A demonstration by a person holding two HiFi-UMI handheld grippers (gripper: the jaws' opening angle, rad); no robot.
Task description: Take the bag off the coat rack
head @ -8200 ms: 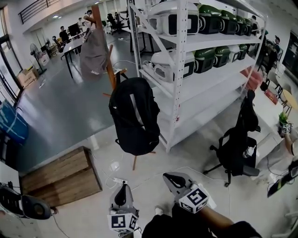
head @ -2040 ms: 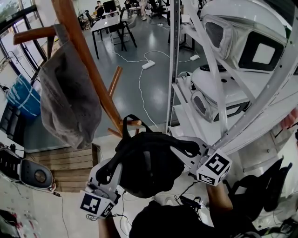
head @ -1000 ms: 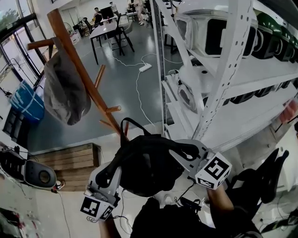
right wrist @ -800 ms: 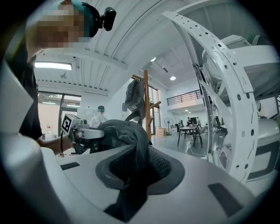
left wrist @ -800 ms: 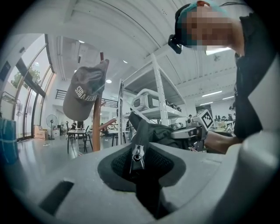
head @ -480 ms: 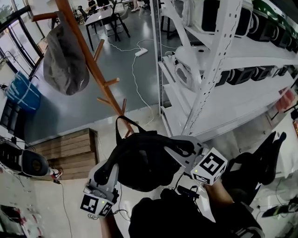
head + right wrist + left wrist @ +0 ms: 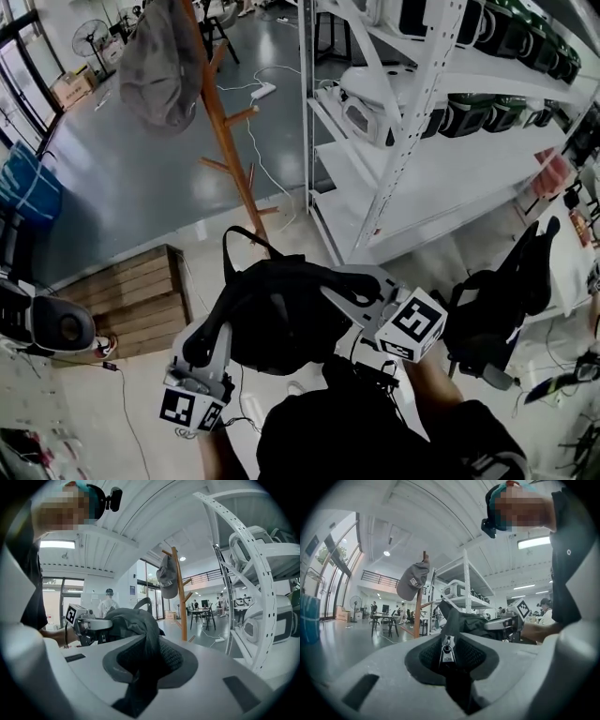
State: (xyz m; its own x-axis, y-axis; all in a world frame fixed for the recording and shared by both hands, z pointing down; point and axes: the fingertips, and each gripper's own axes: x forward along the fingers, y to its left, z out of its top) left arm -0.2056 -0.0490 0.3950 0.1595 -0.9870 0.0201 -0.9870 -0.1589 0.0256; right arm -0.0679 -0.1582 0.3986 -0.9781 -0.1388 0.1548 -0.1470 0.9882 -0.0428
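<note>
The black bag (image 7: pixel 281 314) hangs in the air in front of me, clear of the wooden coat rack (image 7: pixel 223 122), which stands a step away at the upper left. My left gripper (image 7: pixel 217 323) is shut on the bag's left side; its own view shows black fabric and a zipper pull (image 7: pixel 447 649) pinched in the left gripper (image 7: pixel 449 660). My right gripper (image 7: pixel 337 292) is shut on the bag's right shoulder, with dark cloth bunched in the right gripper (image 7: pixel 143 667). The top handle loop (image 7: pixel 234 248) stands free.
A grey cap (image 7: pixel 164 61) hangs high on the rack. White metal shelving (image 7: pixel 394 122) with white and green units rises at the right. A wooden platform (image 7: pixel 131 300) lies at the left, a black office chair (image 7: pixel 497 300) at the right, and cables (image 7: pixel 253 94) on the floor.
The coat rack has drawn away toward the upper left. The bag, still gripped on both sides, has come away from the rack's lower pegs.
</note>
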